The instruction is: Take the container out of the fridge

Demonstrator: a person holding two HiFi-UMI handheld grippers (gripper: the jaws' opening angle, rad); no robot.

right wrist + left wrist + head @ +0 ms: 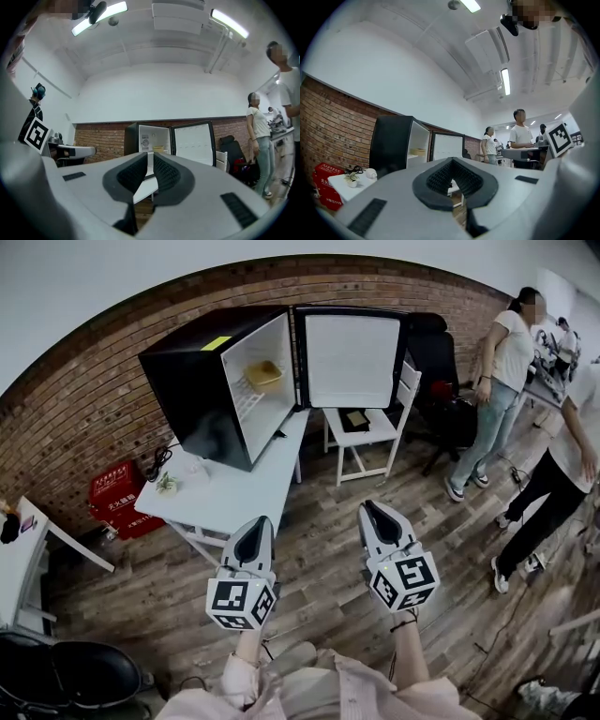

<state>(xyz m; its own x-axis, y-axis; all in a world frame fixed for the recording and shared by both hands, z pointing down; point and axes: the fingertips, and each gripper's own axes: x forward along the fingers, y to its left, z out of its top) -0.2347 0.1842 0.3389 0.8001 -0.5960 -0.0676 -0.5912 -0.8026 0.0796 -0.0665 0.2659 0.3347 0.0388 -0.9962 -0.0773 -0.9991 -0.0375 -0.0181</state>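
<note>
A black mini fridge (192, 395) stands on a white table (239, 488) with its door (349, 360) swung wide open. On the wire shelf inside sits a yellowish container (263, 374), also visible as the container (421, 151) and the container (158, 149) in the gripper views. My left gripper (257, 524) and right gripper (372, 509) hover side by side over the wooden floor, well short of the table. Both point toward the fridge. The left gripper (452, 161) is shut and empty. The right gripper (150, 154) is shut and empty too.
A white chair (370, 432) stands just right of the table under the open door. People (502, 381) stand at the right. A red box (117, 498) sits by the brick wall, a small plant (167, 484) on the table, a black chair (84, 676) at bottom left.
</note>
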